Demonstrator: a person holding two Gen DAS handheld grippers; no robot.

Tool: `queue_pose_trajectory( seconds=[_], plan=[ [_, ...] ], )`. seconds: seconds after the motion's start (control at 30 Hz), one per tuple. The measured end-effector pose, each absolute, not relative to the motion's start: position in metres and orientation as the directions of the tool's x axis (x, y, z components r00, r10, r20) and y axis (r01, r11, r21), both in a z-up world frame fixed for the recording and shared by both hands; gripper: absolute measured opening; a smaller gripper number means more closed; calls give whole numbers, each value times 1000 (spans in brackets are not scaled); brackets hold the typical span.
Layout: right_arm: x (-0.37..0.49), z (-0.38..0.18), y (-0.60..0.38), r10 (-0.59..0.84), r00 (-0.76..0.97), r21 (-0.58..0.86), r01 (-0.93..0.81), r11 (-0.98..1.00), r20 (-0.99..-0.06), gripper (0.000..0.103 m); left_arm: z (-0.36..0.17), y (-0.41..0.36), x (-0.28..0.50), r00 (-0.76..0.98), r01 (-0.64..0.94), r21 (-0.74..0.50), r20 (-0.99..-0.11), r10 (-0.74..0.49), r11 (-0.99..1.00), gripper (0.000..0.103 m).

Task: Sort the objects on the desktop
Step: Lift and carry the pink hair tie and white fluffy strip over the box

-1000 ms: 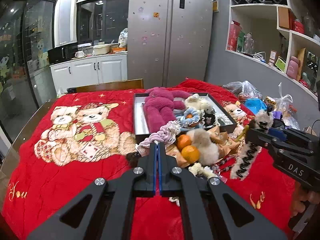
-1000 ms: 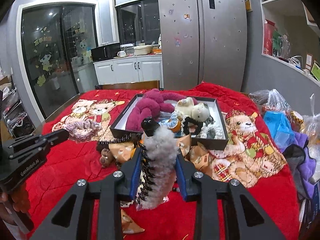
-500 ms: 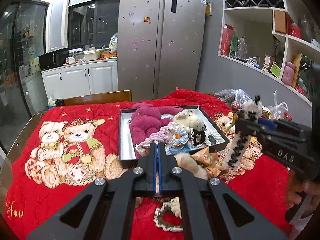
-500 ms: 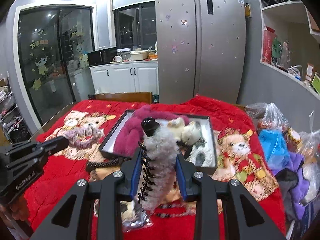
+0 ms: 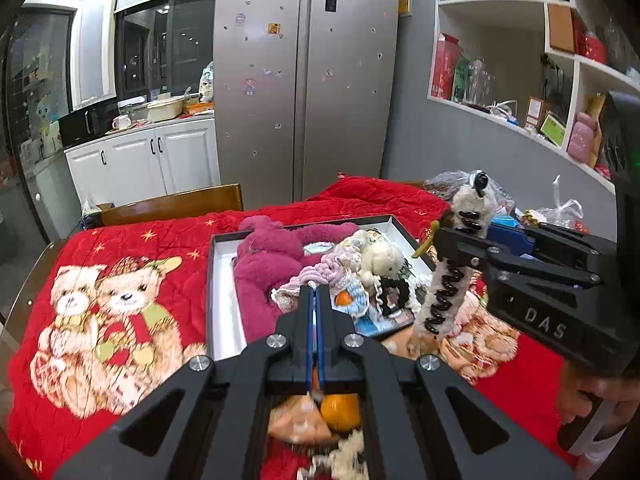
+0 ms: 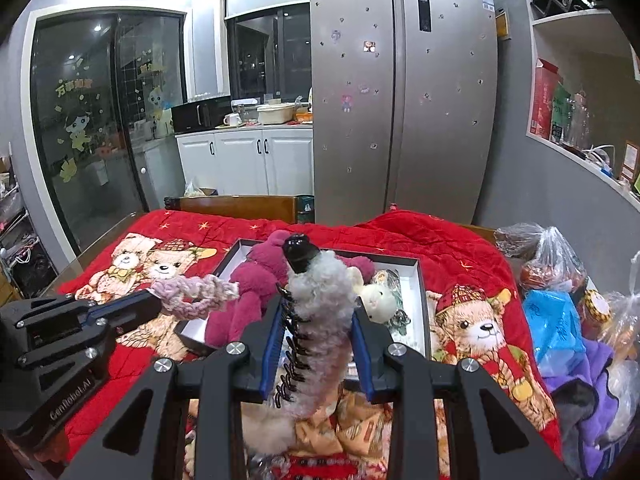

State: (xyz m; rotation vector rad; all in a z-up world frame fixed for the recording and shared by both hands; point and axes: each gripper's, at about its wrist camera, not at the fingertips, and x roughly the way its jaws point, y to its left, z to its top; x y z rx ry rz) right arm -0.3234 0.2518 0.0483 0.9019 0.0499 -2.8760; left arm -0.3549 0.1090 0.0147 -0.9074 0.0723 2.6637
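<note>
My left gripper (image 5: 316, 294) is shut on a pink knitted scrunchie (image 5: 320, 270) and holds it above the black tray (image 5: 211, 280); the scrunchie also shows in the right wrist view (image 6: 196, 292). My right gripper (image 6: 318, 312) is shut on a fluffy white hair clip with a black coil (image 6: 316, 320), held upright above the tray's near right corner; it also shows in the left wrist view (image 5: 452, 276). The tray (image 6: 422, 300) holds a magenta plush (image 5: 264, 268), a cream plush (image 5: 382, 258) and several small accessories.
A red bear-print quilt (image 5: 120, 300) covers the table. Oranges (image 5: 340, 410) and snack packets (image 6: 360, 420) lie in front of the tray. Plastic bags (image 6: 556, 264) and purple cloth (image 6: 588, 392) crowd the right edge. A wooden chair back (image 5: 172, 204) stands behind.
Both grippers have risen and moved forward over the tray, each still holding its item. The scrunchie now hangs over the tray's middle.
</note>
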Motion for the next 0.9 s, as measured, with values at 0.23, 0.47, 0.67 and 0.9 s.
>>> queue_pose_trajectory(
  seconds=[0.23, 0.47, 0.67, 0.9],
  plan=[
    [-374, 42, 257, -91, -806, 9, 106, -994, -585, 32, 22, 138, -406, -758, -312, -104, -572, 313, -944, 1],
    [-408, 39, 268, -81, -814, 49, 64, -997, -576, 32, -7, 145, -434, -734, -294, -110, -610, 298, -950, 1],
    [-421, 16, 273, -59, -796, 42, 42, -998, -603, 32, -32, 148, -443, -719, -276, -78, -645, 260, -958, 1],
    [-433, -8, 272, -36, -758, 6, 43, -999, -651, 32, -52, 158, -451, -678, -303, -66, -686, 263, -951, 1]
  ],
)
